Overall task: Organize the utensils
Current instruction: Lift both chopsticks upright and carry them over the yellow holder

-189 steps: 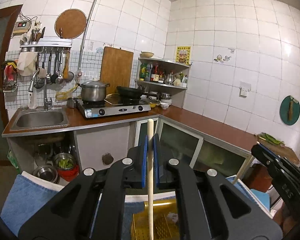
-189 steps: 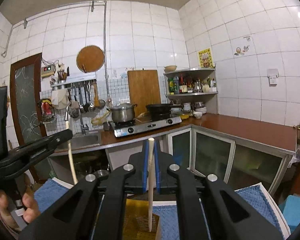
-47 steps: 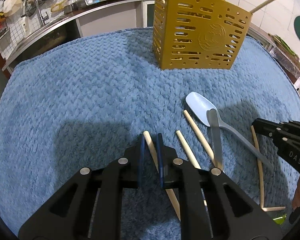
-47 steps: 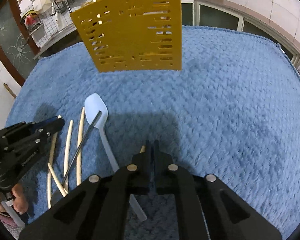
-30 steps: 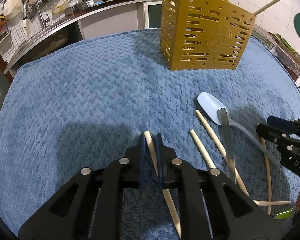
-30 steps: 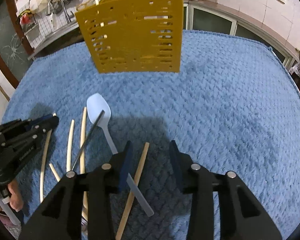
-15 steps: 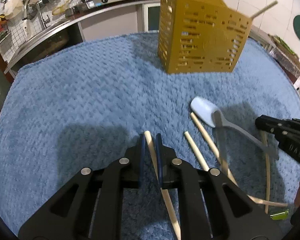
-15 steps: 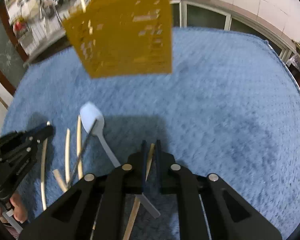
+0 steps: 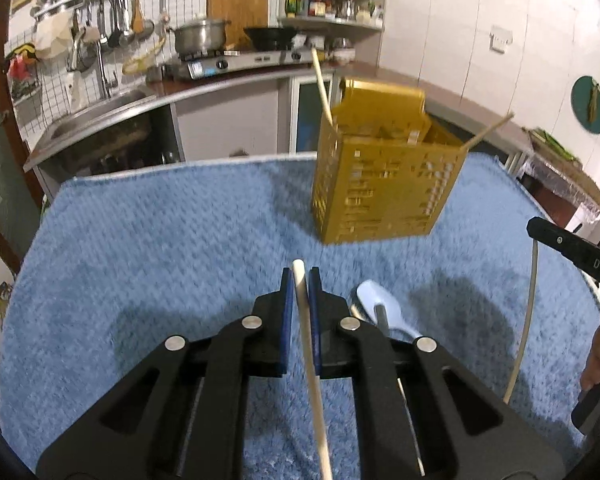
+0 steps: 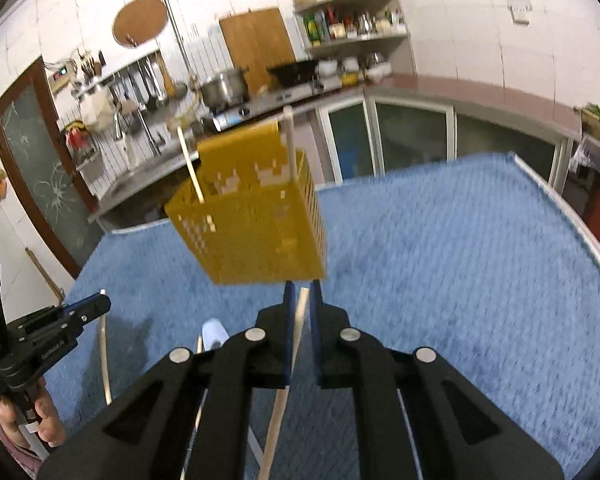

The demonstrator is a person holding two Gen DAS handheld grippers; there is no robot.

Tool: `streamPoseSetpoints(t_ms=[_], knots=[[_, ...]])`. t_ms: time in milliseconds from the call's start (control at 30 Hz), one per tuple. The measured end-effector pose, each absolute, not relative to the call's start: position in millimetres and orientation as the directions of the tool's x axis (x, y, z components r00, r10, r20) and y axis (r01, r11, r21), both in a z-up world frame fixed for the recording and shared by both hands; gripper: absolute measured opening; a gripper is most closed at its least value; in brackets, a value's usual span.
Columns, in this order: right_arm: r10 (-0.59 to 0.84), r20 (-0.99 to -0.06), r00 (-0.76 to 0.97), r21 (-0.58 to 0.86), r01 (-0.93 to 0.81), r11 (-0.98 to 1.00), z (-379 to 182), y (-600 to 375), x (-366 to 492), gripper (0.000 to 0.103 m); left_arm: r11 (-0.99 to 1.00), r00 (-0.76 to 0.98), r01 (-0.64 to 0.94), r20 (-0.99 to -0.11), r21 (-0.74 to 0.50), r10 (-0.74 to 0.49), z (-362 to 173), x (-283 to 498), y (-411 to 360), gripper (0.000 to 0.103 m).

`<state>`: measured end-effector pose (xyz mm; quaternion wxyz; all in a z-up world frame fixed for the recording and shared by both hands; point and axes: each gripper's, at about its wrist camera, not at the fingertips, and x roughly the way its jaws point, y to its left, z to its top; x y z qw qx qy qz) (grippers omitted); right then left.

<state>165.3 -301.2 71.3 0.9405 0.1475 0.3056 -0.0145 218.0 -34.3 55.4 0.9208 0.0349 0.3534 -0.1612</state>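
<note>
Utensil holder [image 9: 380, 184], yellow, perforated, stands on the blue towel [image 9: 160, 240] covering the desk, two chopsticks sticking out of its top. Left hand-held gripper [image 9: 299, 280] clamped narrow on a pale chopstick [image 9: 310, 360], lifted off the towel, near side of the holder. Right hand-held gripper [image 10: 300, 292] pinching its own chopstick [image 10: 280, 408], tip just below the holder's base in frame. Light-blue spoon [image 9: 376, 304] lies on the towel between holder and left gripper, partly hidden by its fingers.
</note>
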Motion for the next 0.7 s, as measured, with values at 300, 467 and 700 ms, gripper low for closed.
streamPoseSetpoints(t_ms=[300, 467, 700], knots=[[0.030, -0.469, 0.883, 0.217, 0.082, 0.973, 111, -305, 160, 0.005, 0.943, 0.743, 0.318, -0.593, -0.095, -0.310, 77, 218, -33, 0.005], [0.037, -0.451, 0.892, 0.216, 0.069, 0.974, 115, -310, 161, 0.005, 0.939, 0.747, 0.329, -0.581, -0.100, -0.324, 83, 222, -36, 0.005], [0.036, -0.401, 0.915, 0.235, 0.065, 0.970, 120, -314, 159, 0.005, 0.933, 0.762, 0.336, -0.545, -0.127, -0.349, 94, 222, -36, 0.005]])
